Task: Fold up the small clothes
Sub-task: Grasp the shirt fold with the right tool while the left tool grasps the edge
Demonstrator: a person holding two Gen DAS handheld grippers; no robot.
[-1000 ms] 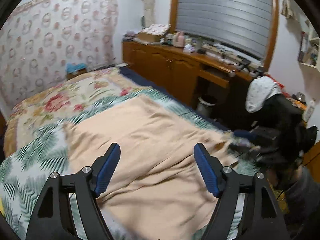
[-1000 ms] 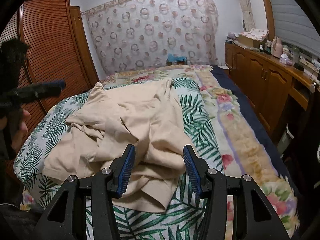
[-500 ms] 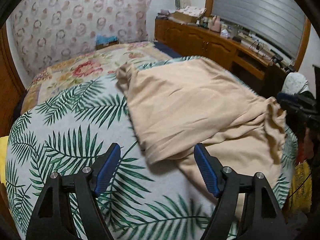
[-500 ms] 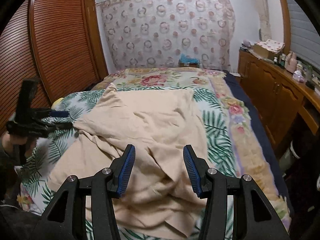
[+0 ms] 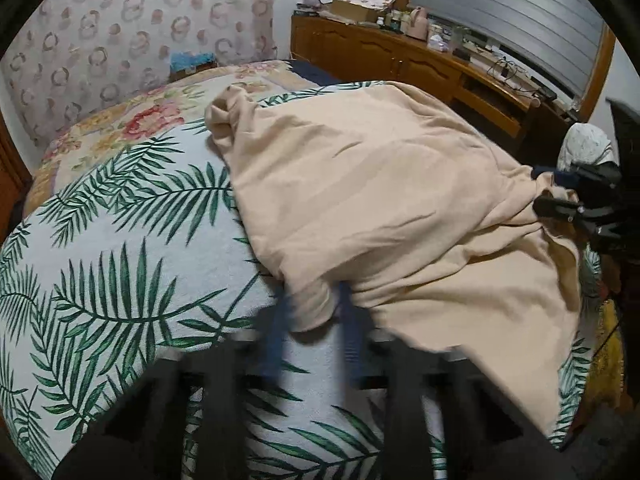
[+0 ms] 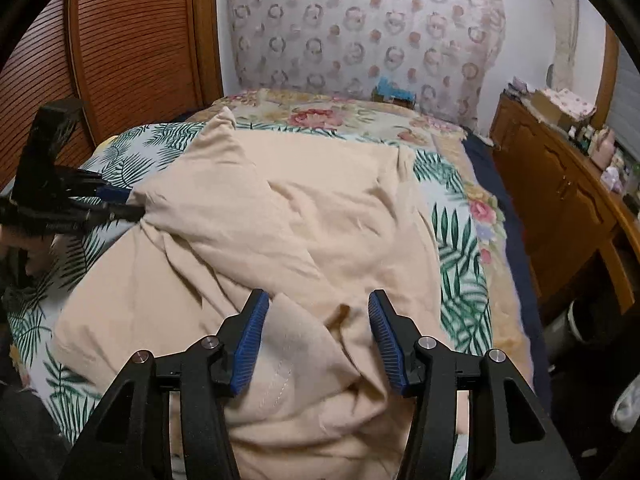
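I am working a beige garment (image 6: pixel 320 216) that is lying rumpled across the palm-leaf bedspread (image 5: pixel 120 248), roughly mid-bed and draping toward the near edge.

Left gripper (image 5: pixel 316 320): blurred in its own view, but a bunched cuff of the garment is sitting between the blue pads. In the right wrist view the left gripper (image 6: pixel 120 204) is pinching the garment's left corner with its jaws drawn together, so I am reading it as clamped on cloth.

Right gripper (image 6: pixel 316 340): jaws are standing wide apart, straddling a stitched hem fold at the near edge, not yet gripping. In the left view it (image 5: pixel 560 200) is sitting at the garment's right side (too dark to judge the jaws there).

Doing the step well, in my judgement: I am wanting the right jaws closing on the single hem layer, not the whole heap, at a point matching the left hold. Then both grips are lifting together and pulling apart, so the cloth is tensioning flat before any fold.

Edges and room:
- Far half of the bed is offering open floral quilt (image 6: pixel 320 116) for spreading.
- Right side is dropping to a wooden dresser (image 6: pixel 560 200) close by; swing is limited there.
- Left side is bounded by a slatted wardrobe door (image 6: pixel 132 40).
- Near garment edge is overhanging the bedspread; pulling nearward is risking a slide off.
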